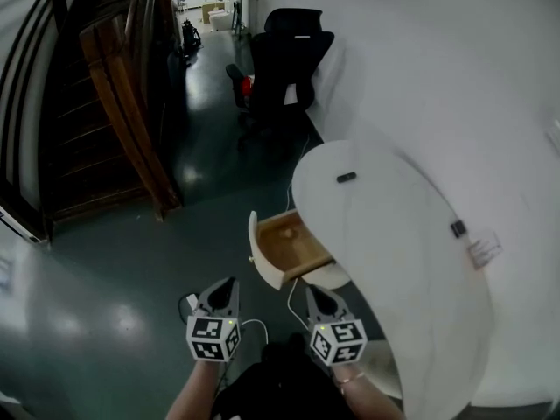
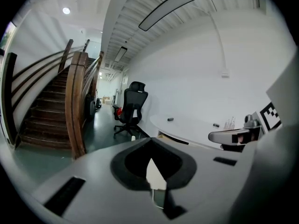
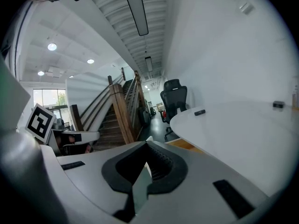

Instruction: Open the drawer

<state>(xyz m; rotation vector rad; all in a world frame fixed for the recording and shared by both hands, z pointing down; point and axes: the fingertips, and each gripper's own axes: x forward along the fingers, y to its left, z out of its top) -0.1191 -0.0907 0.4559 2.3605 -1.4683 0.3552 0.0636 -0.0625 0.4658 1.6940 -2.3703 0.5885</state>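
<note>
Drawer: the drawer [image 1: 284, 248] stands pulled out from under the rounded edge of the white bench [image 1: 394, 234]. Its pale wood inside lies open to the head view, and its white front panel faces the person.
Left hand-held gripper: the left hand-held gripper [image 1: 223, 289] is clenched, with its jaws together and nothing between them. It is low in the head view, below and to the left of the drawer front and apart from it.
Right hand-held gripper: the right hand-held gripper [image 1: 317, 294] has its jaws closed tip to tip on nothing. It sits just below the near corner of the drawer front without touching it.
Grippers together: they are side by side, both pointing toward the drawer and tilted slightly downward. Each one shows in the other's view.
Bench top: a small dark object [image 1: 346, 178] lies near the rounded end. A second dark piece [image 1: 458, 228] lies farther along, close to the wall.
Cable: a thin white cable [image 1: 291, 294] runs across the floor between the two grippers.
Floor: the floor [image 1: 131, 261] is dark and glossy.
Background: a black office chair [image 1: 284, 59] stands beyond the bench. A wooden staircase [image 1: 105, 103] rises on the left.
</note>
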